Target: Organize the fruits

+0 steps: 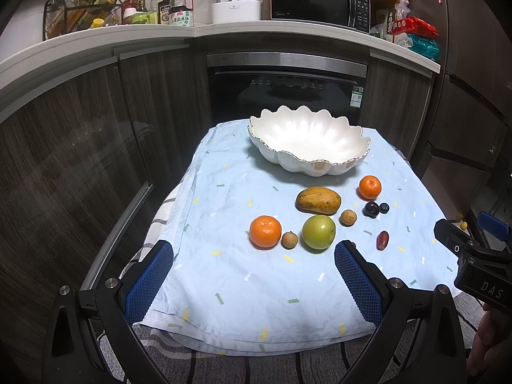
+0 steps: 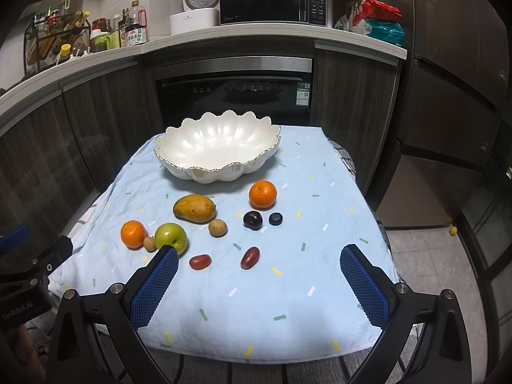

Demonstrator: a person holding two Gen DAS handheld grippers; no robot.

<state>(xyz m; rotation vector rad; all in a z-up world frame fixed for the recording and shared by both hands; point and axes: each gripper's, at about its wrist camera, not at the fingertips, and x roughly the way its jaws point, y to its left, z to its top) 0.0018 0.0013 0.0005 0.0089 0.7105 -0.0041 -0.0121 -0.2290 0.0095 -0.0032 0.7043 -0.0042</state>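
Both grippers hang above the near edge of the table, clear of all fruit. The left gripper [image 1: 254, 283] is spread wide and holds nothing; the right gripper [image 2: 259, 284] is likewise wide open and empty. This spread suits a first approach, judged from the fruit lying untouched.

The white scalloped bowl [image 2: 179, 156] sits empty at the far end of the blue cloth [image 2: 256, 313], probably the intended destination, with the fruit loose on the cloth between bowl and grippers.

Count, from the right wrist view:
- Oranges, two: one [image 2: 262, 194] just before the bowl, one [image 2: 133, 234] at the left.
- Mango [image 2: 194, 208], one, near the bowl.
- Green apple [image 2: 171, 237], one, just behind the right gripper's left finger.
- Small brown round fruits, two: one [image 2: 218, 227] beside the mango, one [image 2: 149, 243] wedged between left orange and apple.
- Dark plum [image 2: 252, 220], one.
- Blueberry [image 2: 275, 218], one, just beside the plum.
- Red oblong fruits, two [image 2: 200, 261] [image 2: 250, 257], nearest the right gripper.

No fruit is in the bowl; the task appears unstarted.
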